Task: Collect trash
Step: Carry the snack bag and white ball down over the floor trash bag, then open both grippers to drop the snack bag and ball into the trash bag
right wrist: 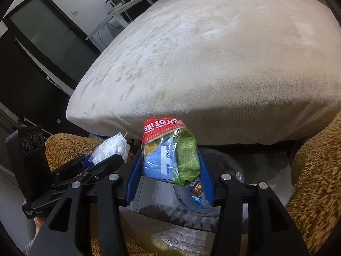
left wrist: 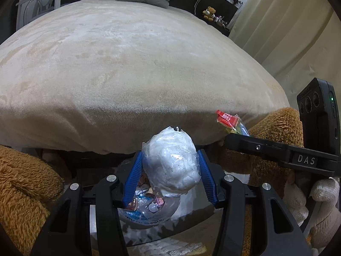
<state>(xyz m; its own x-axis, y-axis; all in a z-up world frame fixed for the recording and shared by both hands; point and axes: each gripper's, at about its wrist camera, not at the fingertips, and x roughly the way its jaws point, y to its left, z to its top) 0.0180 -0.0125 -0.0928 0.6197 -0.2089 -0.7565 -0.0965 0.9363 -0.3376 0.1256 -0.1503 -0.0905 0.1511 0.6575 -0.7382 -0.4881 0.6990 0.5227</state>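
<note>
My left gripper (left wrist: 169, 156) is shut on a clear plastic bag stuffed with white tissue (left wrist: 171, 164); it also shows in the right wrist view (right wrist: 111, 149). My right gripper (right wrist: 169, 160) is shut on a clear snack bag with a red top, blue and green packets inside (right wrist: 170, 155); its red top also shows in the left wrist view (left wrist: 229, 120). Both bags hang above a bin lined with a clear bag (left wrist: 149, 211), (right wrist: 191, 204), which holds some wrappers.
A large beige bed (left wrist: 127, 74) fills the view ahead. Brown fluffy fabric (left wrist: 23, 181), (right wrist: 315, 181) lies on both sides of the bin. A white chair (left wrist: 42, 2) stands far left, a curtain (left wrist: 287, 32) far right.
</note>
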